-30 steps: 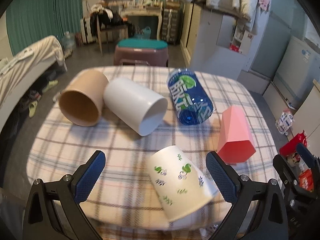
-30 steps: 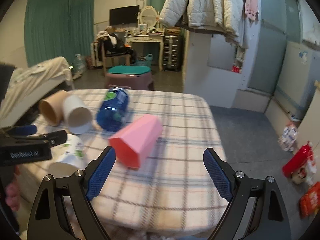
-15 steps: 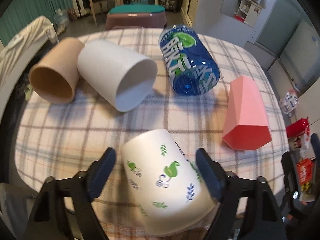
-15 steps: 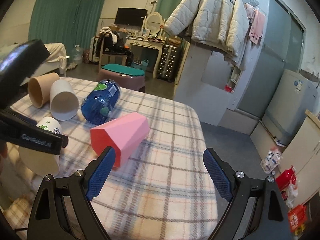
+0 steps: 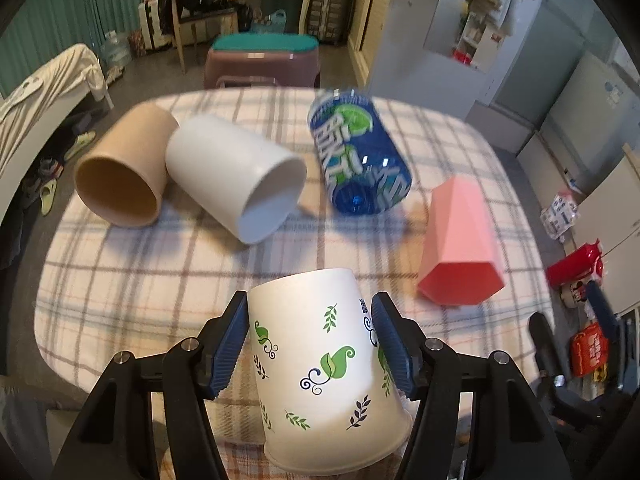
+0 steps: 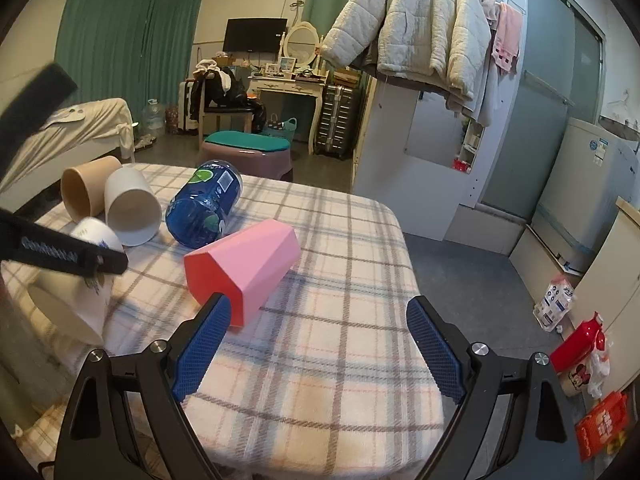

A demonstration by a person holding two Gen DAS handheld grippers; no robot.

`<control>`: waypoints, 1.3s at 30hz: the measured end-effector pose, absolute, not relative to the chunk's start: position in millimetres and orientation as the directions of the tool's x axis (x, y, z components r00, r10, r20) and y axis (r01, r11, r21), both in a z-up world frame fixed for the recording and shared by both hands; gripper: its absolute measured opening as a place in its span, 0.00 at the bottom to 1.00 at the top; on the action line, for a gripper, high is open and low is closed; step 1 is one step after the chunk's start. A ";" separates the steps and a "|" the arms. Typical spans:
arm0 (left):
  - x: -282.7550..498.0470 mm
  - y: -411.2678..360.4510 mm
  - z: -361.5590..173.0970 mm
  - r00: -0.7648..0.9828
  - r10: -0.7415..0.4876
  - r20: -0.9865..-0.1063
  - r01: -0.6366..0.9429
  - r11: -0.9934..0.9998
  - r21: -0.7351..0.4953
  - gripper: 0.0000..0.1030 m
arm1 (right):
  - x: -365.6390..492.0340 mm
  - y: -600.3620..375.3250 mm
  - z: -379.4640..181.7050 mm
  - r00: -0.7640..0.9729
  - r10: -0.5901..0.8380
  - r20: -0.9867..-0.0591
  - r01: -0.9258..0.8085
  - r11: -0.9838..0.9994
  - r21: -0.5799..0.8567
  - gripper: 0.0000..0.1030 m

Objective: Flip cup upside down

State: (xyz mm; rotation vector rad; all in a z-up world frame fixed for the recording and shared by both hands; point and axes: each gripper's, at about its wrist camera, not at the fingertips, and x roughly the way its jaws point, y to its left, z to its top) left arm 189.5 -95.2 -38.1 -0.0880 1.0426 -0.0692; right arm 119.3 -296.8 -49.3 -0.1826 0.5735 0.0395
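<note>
A white paper cup with green leaf prints (image 5: 324,368) is clamped between the blue pads of my left gripper (image 5: 310,344), its closed base pointing away and its open rim toward the camera, near the table's front edge. In the right wrist view the same cup (image 6: 76,280) appears at the left, held by the left gripper's black arm. My right gripper (image 6: 320,344) is open and empty above the checked tablecloth (image 6: 320,360), just in front of a pink faceted cup (image 6: 248,264) lying on its side.
Lying on the table are a tan cup (image 5: 124,172), a plain white cup (image 5: 236,176), a blue bottle (image 5: 356,156) and the pink cup (image 5: 460,248). A stool (image 5: 262,60) stands behind the table. A bed is at left, red bags on the floor at right.
My left gripper has moved forward around the leaf-print cup and closed on it; the cup now sits steeper between the pads. The right gripper has stayed open, shifting slightly.
</note>
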 end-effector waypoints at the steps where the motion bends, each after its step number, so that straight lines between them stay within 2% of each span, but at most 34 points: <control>1: 188.4 -95.5 -34.9 0.515 -0.096 -0.852 0.016 0.995 -0.103 0.62 | 119.4 -297.3 -49.9 0.835 -0.002 -0.550 -0.094 0.985 -0.146 0.87; 7: 180.1 -99.2 -16.4 0.610 -0.111 -0.785 0.060 0.994 -0.094 0.62 | 121.8 -301.5 -57.9 0.801 0.071 -0.595 -0.114 0.993 -0.035 0.87; 13: 191.3 -114.6 -15.8 0.664 -0.119 -0.739 0.115 0.992 -0.056 0.62 | 119.2 -295.8 -62.0 0.795 0.064 -0.603 -0.112 0.993 -0.041 0.87; 17: 197.4 -121.3 -12.7 0.724 -0.156 -0.672 0.163 0.985 -0.053 0.62 | 119.6 -296.1 -67.2 0.787 0.055 -0.614 -0.104 0.994 -0.044 0.87; 22: 205.9 -131.9 -16.7 0.786 -0.146 -0.601 0.200 0.979 0.024 0.62 | 122.9 -299.8 -77.5 0.771 0.038 -0.635 -0.090 0.995 -0.050 0.87; 30: 222.8 -123.9 -46.0 0.774 -0.144 -0.617 0.178 0.984 -0.006 0.62 | 131.9 -304.9 -90.5 0.753 0.031 -0.658 -0.084 0.995 -0.049 0.87; 39: 197.4 -128.6 -57.4 0.768 -0.162 -0.620 0.222 0.975 0.019 0.60 | 135.9 -306.3 -94.5 0.746 0.029 -0.665 -0.077 0.996 -0.042 0.87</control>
